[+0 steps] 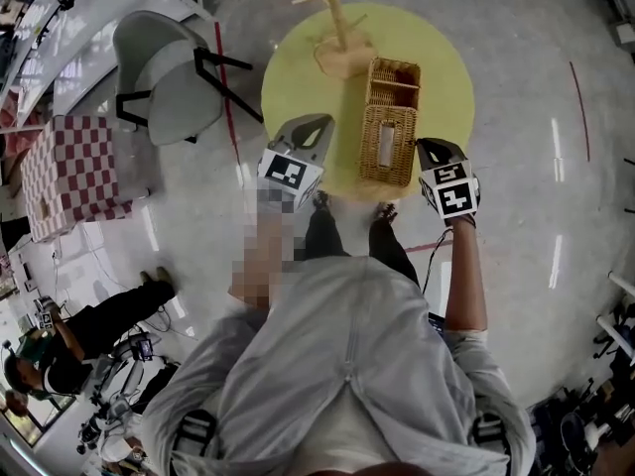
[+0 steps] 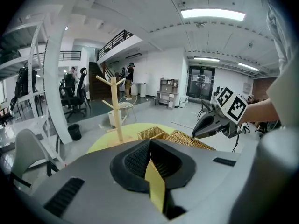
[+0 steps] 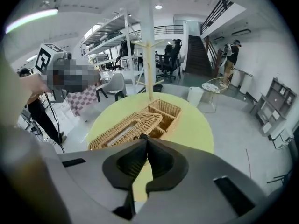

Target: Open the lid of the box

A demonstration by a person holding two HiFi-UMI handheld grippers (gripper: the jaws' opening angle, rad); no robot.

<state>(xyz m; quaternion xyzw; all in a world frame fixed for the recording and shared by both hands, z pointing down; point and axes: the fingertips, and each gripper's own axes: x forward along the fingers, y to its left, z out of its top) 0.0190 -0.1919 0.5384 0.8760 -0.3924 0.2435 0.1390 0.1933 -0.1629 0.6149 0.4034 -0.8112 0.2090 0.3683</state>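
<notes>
Now, right claw (image 1: 425, 147) clenched at the lid's (image 1: 387, 152) edge.
Box (image 1: 389, 117) lies on the tabletop (image 1: 298, 77), long axis 12 to 6 o'clock. The right claw touches its 4 o'clock corner; the left claw (image 1: 319, 122), clenched and empty, stands off at 8 o'clock.

The box (image 1: 389, 127) is rough woven wicker. The yellow counter (image 1: 298, 77) looks smooth and matt. The stand (image 1: 342, 28) is bare wood. The floor (image 1: 526, 67) is shiny.
</notes>
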